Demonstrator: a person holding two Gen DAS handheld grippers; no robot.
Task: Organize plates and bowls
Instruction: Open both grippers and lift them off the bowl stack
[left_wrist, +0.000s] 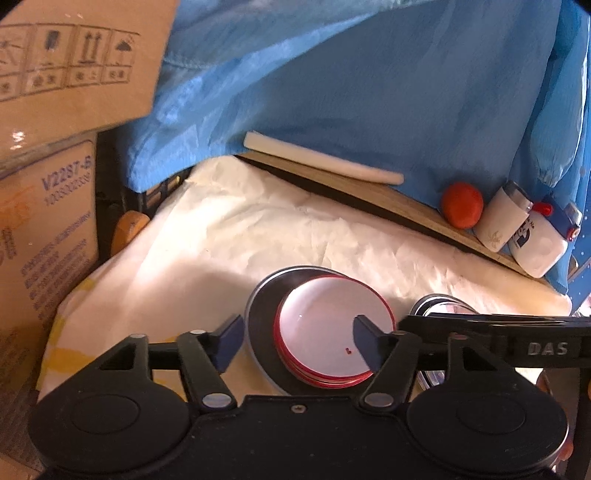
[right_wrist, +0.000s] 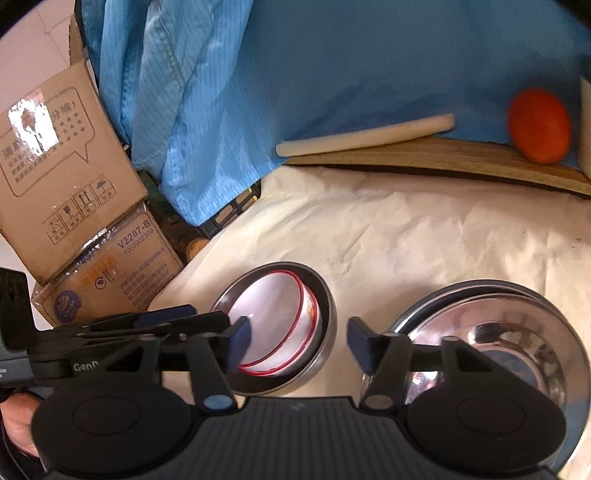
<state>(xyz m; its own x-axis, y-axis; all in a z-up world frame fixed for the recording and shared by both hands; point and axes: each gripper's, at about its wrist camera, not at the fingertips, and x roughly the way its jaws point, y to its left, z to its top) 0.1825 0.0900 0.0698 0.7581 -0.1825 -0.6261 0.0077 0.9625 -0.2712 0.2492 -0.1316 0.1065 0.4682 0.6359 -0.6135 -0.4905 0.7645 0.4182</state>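
A stack of white bowls with red rims (left_wrist: 328, 328) sits inside a dark metal plate (left_wrist: 264, 321) on the cream cloth. My left gripper (left_wrist: 295, 341) is open just above and in front of this stack, holding nothing. In the right wrist view the same stack (right_wrist: 275, 325) lies in its metal plate (right_wrist: 327, 314), left of centre. A stack of shiny steel bowls (right_wrist: 491, 332) stands to its right, and its rim shows in the left wrist view (left_wrist: 439, 304). My right gripper (right_wrist: 299, 341) is open between the two stacks, empty. The left gripper's body (right_wrist: 110, 332) crosses at the left.
Cardboard boxes (left_wrist: 48, 184) stand at the left. Blue fabric (left_wrist: 351, 92) hangs behind. A wooden board (left_wrist: 406, 210) along the back carries a white rod (left_wrist: 321, 158), an orange fruit (left_wrist: 461, 205) and white bottles (left_wrist: 517, 229). The cream cloth (left_wrist: 258, 229) covers the table.
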